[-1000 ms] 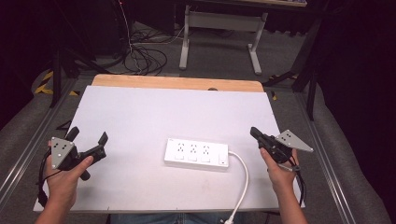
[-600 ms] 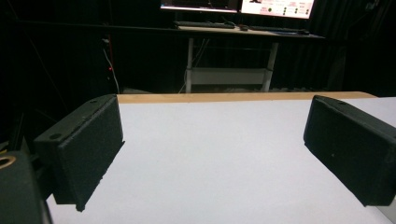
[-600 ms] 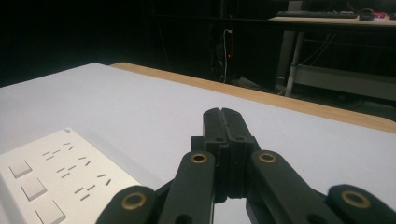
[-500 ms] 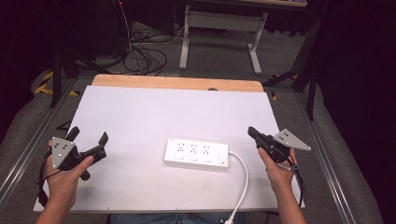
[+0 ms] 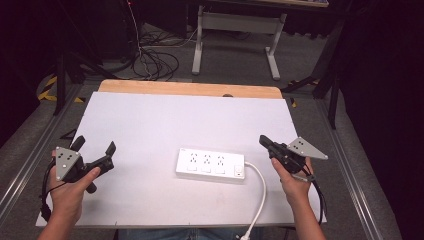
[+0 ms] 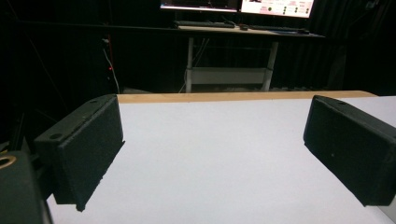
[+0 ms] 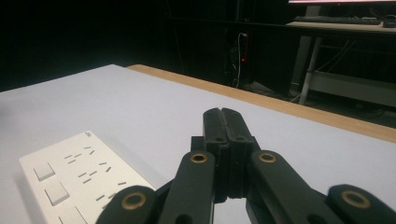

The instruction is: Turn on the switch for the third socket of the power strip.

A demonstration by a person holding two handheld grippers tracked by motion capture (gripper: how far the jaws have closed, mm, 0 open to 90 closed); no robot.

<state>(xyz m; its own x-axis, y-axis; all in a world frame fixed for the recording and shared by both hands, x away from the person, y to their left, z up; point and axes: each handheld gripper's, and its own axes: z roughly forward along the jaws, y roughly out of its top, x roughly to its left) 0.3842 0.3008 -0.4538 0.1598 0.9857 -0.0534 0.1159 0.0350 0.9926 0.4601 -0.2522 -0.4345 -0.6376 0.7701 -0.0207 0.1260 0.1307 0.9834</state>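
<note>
Right gripper (image 5: 265,141), jaws pressed together and empty, should approach the power strip (image 5: 210,165) squarely; left gripper (image 5: 95,150) stands wide.

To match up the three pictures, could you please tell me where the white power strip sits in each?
High view: power strip low centre, on the white board.
Left gripper view: not in it.
Right gripper view: power strip bottom left.
Shared landmark: the wooden table edge.

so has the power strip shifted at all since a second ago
No. The power strip lies in the same spot on the white table as before, equally far from the table's near edge, with its cable trailing off the same way.
</note>
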